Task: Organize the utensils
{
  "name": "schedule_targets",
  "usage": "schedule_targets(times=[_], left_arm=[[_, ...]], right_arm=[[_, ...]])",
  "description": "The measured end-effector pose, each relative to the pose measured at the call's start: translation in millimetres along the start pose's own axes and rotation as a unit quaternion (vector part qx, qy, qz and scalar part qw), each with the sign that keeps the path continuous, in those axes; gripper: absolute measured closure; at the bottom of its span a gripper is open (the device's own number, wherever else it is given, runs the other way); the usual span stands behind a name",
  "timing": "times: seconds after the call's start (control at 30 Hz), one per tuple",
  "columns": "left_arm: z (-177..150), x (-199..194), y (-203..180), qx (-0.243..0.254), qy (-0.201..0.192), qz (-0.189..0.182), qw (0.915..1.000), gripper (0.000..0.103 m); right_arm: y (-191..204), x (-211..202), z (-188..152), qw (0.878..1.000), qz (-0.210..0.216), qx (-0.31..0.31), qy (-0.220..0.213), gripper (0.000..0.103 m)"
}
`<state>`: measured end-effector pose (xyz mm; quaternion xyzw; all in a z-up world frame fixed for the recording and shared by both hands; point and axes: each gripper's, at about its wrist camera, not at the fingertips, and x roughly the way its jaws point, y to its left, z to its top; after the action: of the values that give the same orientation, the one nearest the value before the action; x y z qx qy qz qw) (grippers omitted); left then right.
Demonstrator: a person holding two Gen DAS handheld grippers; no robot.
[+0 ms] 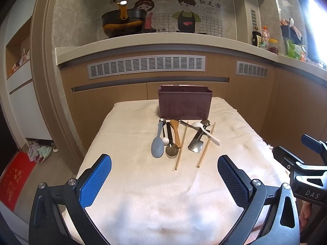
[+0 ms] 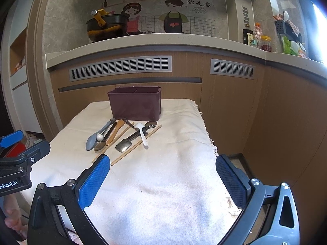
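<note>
Toward the far edge of the table sits the maroon caddy [image 1: 184, 104], divider visible inside, nothing in it yet as far as I can see. Utensils are bunched just in front of it so either side can reach: grey rice paddle [image 1: 157, 144] leftmost, dark ladle [image 1: 171, 143], wooden spoon [image 1: 175, 131], two chopsticks [image 1: 180, 148] lying apart, metal spatula [image 1: 196, 141], white spoon [image 1: 205, 129] resting across the spatula's handle (overlaps will make clean picks harder, I'd guess).

My left gripper [image 1: 164, 180] is spread wide, holding nothing, hanging over the near half of the table. Right gripper [image 2: 162, 180] same: fingers released, empty, nearer the right edge. Task looks unstarted.

Surface: table under a cream cloth [image 2: 163, 183], wrinkled, fringed at the right edge; soft, so thin chopsticks may sink. Room: kitchen, wood cabinets with vent grilles [image 1: 146, 67], pale counter, black-and-yellow pot [image 1: 122, 23], cartoon couple mural on the wall, bottles toward the bright window.
</note>
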<state>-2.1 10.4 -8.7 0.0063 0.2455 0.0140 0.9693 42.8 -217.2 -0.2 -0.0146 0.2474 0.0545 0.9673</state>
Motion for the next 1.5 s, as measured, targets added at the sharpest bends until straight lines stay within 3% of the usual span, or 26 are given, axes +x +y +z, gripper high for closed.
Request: schedule_targets(times=[1.5], left_arm=[[-4.4,5.0,-1.5,0.002,0.007,0.001,1.0,0.0]], right_arm=[[-4.3,3.8,0.9,1.0,0.007,0.008,0.008,0.0]])
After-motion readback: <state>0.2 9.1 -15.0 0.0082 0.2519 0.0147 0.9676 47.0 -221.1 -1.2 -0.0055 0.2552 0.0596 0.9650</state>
